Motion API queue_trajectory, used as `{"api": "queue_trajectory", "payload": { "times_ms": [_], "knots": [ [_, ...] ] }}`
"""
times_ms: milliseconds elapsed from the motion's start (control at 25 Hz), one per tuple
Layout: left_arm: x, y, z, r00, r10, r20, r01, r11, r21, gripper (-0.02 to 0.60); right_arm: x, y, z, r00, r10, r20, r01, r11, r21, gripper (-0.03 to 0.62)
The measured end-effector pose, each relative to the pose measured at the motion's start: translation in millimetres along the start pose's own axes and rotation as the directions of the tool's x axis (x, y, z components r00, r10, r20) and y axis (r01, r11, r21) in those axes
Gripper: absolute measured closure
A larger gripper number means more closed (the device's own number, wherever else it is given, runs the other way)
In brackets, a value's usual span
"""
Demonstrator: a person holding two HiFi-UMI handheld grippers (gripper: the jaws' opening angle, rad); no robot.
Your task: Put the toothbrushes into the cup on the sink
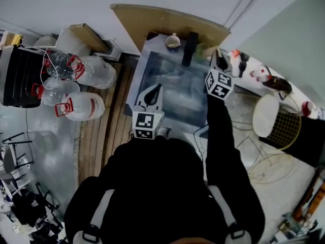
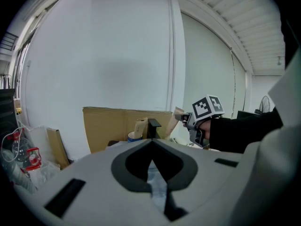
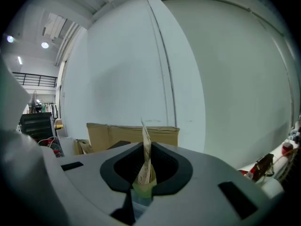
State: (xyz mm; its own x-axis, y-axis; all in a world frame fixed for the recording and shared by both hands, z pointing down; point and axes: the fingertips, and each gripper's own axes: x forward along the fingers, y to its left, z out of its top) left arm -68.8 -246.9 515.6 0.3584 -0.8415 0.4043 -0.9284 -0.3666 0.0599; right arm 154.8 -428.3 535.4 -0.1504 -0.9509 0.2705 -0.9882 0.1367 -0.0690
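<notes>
The blue and white cup (image 1: 172, 42) stands on the back ledge of the sink (image 1: 140, 80), left of the black faucet (image 1: 189, 49). In the left gripper view the cup (image 2: 134, 136) has a tan paper-wrapped toothbrush (image 2: 140, 126) standing in it. My right gripper (image 1: 219, 56) hangs over the sink's back right corner, shut on another paper-wrapped toothbrush (image 3: 146, 166) that sticks up between its jaws. That pack (image 2: 178, 118) sits right of the faucet. My left gripper (image 1: 158, 87) hovers over the sink's front left, jaws together with nothing in them.
A cardboard sheet (image 1: 167, 22) leans on the wall behind the sink. Large water jugs (image 1: 76, 85) stand on the floor at left, beside wooden slats (image 1: 109, 121). A wire chair (image 1: 279, 123) and small bottles (image 1: 259, 75) are at right.
</notes>
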Motion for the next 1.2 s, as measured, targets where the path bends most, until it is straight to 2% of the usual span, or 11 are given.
{"api": "queue_trajectory", "payload": {
  "times_ms": [240,320,400,600,840,1080,1200],
  "knots": [
    [-3.1,-4.5,-1.6,1.0,-0.003,0.004,0.003,1.0,-0.008,0.58,10.9,12.6,-17.0,0.994,0.056,-0.089,-0.059,0.998,-0.028,0.542],
    [-5.1,-5.6,-3.3,1.0,-0.007,0.003,0.007,1.0,-0.009,0.58,8.3,16.4,-15.3,0.993,0.076,-0.09,-0.079,0.997,-0.021,0.457],
    [-6.8,-6.5,-4.3,1.0,-0.012,0.005,0.012,1.0,-0.011,0.58,3.4,18.9,-12.7,0.992,0.087,-0.09,-0.089,0.996,-0.017,0.437],
    [-12.4,-9.8,-0.9,1.0,-0.019,0.023,0.019,1.0,-0.014,0.58,-15.7,17.7,4.7,0.996,0.081,-0.045,-0.083,0.996,-0.034,0.428],
    [-24.6,-11.4,2.8,0.999,-0.028,0.044,0.029,0.999,-0.02,0.58,-50.4,20.6,39.2,0.994,0.094,0.058,-0.092,0.995,-0.046,0.428],
    [-39.1,-13.7,13.7,0.994,-0.042,0.097,0.045,0.998,-0.033,0.58,-106.4,33.5,40.8,0.989,0.114,0.09,-0.113,0.993,-0.023,0.43],
    [-47.0,-12.7,20.5,0.991,-0.044,0.124,0.047,0.999,-0.024,0.58,-138.2,45.4,37.8,0.985,0.13,0.112,-0.13,0.991,-0.011,0.464]
  ]
}}
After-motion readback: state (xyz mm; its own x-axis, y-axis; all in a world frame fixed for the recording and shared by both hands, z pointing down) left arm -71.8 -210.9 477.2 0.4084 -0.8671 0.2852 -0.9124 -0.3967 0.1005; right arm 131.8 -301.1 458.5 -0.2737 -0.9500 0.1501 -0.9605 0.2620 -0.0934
